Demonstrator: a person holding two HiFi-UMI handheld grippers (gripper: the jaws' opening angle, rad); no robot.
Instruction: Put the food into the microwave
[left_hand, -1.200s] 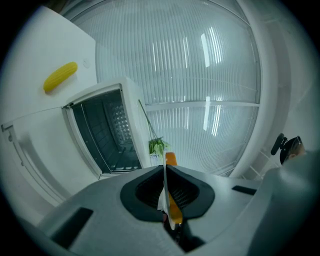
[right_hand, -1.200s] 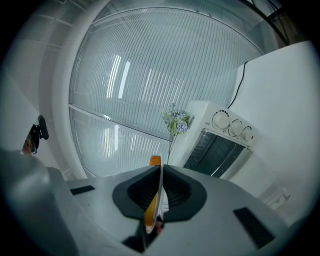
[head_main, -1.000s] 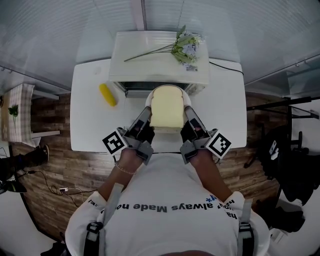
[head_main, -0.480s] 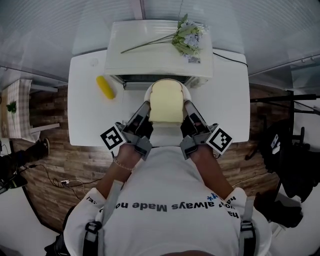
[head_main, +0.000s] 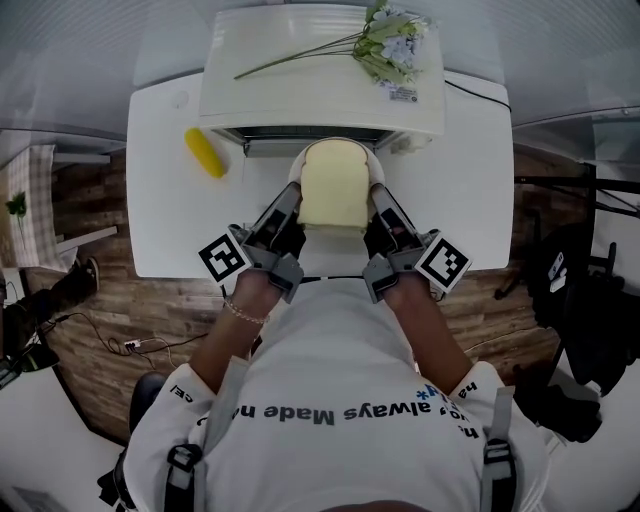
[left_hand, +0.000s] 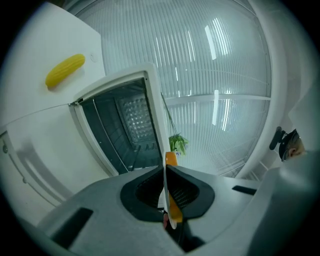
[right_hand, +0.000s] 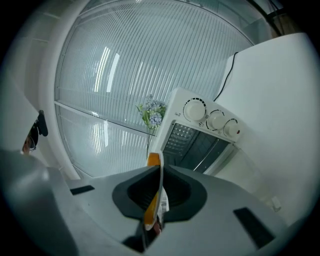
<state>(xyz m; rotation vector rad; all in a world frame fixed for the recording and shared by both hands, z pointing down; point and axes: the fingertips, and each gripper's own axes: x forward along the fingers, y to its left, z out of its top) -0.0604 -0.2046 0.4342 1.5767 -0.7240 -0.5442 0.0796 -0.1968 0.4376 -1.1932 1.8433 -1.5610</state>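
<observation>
The pale yellow slice of bread (head_main: 333, 187) lies on a round white plate (head_main: 296, 172), just in front of the open mouth of the white microwave oven (head_main: 320, 90) at the far side of the white table (head_main: 165, 220). The left gripper (head_main: 288, 198) is clamped on the plate's left rim and the right gripper (head_main: 378, 198) on its right rim. A sprig of pale flowers (head_main: 395, 40) lies on the oven's top. A yellow corn cob (head_main: 204, 152) lies on the table, left of the oven.
</observation>
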